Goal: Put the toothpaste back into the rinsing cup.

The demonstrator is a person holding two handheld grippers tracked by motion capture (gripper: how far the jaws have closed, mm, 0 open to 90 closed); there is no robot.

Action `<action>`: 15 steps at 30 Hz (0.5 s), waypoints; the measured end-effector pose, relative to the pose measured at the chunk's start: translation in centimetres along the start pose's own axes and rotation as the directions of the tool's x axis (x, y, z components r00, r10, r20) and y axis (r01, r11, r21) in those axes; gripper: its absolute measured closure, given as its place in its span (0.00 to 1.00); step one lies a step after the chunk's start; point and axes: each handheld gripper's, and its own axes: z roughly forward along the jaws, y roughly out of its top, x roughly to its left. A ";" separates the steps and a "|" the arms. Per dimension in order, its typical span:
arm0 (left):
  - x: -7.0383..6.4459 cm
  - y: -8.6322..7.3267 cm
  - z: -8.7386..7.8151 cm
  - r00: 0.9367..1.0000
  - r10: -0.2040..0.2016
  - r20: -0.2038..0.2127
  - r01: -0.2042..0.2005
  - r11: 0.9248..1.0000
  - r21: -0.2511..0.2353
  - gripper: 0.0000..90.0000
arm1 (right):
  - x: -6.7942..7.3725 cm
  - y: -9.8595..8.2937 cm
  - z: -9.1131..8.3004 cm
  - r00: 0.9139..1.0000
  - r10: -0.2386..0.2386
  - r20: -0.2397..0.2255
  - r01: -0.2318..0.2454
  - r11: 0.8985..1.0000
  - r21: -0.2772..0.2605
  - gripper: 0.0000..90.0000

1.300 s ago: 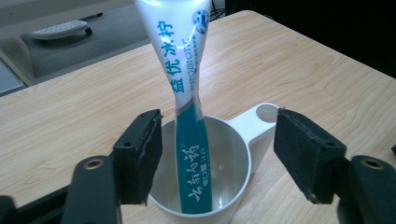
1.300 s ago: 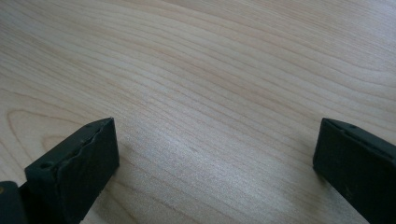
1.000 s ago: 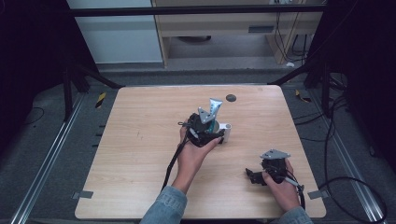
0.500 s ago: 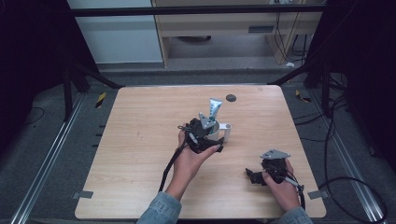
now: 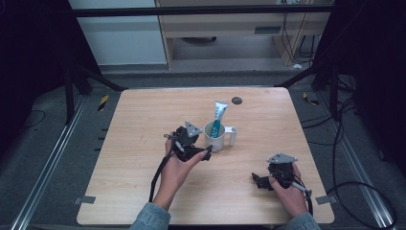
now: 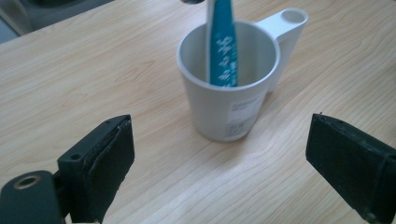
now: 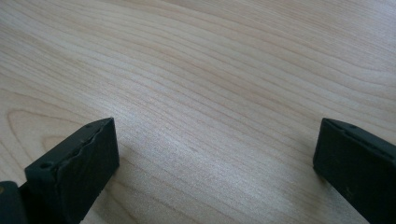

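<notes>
Both grippers' jaws spread — left gripper (image 5: 207, 152) just beside cup (image 5: 213, 136); right gripper (image 5: 257, 180) near table (image 5: 143, 115) edge.

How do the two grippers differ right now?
The left gripper sits mid-table, facing the white cup that holds a tube; the right gripper sits near the table's front edge, facing bare wood. The left is angled toward the cup; the right points leftward. Both are open and hold nothing.
</notes>
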 end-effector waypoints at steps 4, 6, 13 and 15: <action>0.9 -1.2 -0.2 1.000 -0.002 -0.003 0.002 1.000 0.026 0.08 | 0.0 0.0 0.0 1.000 0.001 0.000 -0.001 1.000 0.000 0.00; 1.5 -2.0 -0.3 1.000 -0.003 -0.006 0.003 0.999 0.041 0.08 | 0.0 0.0 0.0 1.000 -0.001 0.000 0.001 1.000 0.000 0.00; 3.7 -4.5 0.1 0.999 -0.028 -0.037 0.031 0.995 0.092 0.08 | 0.0 0.0 0.0 1.000 0.007 -0.001 -0.007 1.000 0.002 0.00; 4.3 -5.3 0.1 0.998 -0.042 -0.042 0.046 0.994 0.100 0.08 | 0.0 0.0 0.0 1.000 0.007 -0.001 -0.007 1.000 0.002 0.00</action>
